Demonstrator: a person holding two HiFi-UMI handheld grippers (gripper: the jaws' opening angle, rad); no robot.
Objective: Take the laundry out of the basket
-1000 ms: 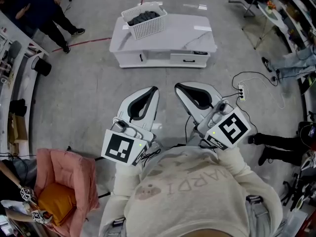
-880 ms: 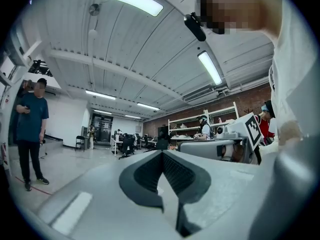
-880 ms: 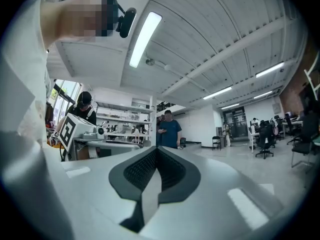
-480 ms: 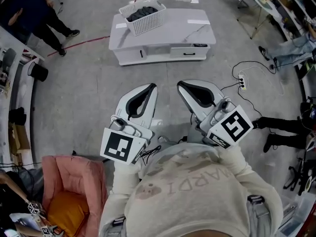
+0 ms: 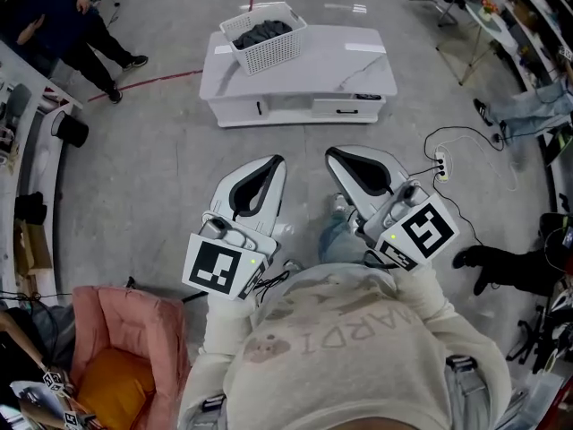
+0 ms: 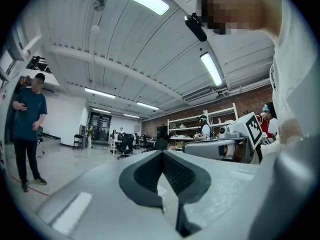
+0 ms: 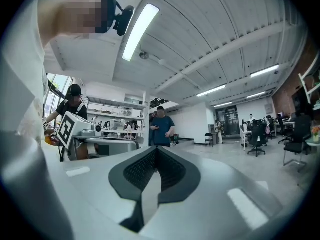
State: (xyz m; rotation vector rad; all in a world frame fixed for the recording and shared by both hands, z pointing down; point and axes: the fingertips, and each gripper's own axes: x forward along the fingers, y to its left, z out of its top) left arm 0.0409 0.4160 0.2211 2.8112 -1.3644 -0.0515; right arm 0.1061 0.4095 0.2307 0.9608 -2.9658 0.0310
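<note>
Two small changes since half a second ago: the white worktop [image 5: 331, 65] and the basket [image 5: 267, 45] on it sit slightly lower and further right in the head view. A knee in blue jeans [image 5: 335, 238] now shows at the frame's centre, between the two tools, where only bare floor [image 5: 161, 168] showed before. Both tools keep their places in the middle of the frame. The left tongs [image 5: 277, 161] have their jaws together at the tips, and the left gripper view shows nothing between the dark pads. The right tongs [image 5: 333, 153] are likewise closed and empty in the right gripper view. The basket stands at the upper middle of the frame, on the left end of the worktop, with the dark laundry [image 5: 262, 32] heaped inside it. It lies well apart from both tongs, straight above them in the picture, with a broad stretch of grey floor between. The left tongs point roughly toward it and the right tongs angle up and left. A pink chair [image 5: 125, 330] fills the lower left corner, and a person in dark clothes [image 5: 54, 16] stands at the upper left.
</note>
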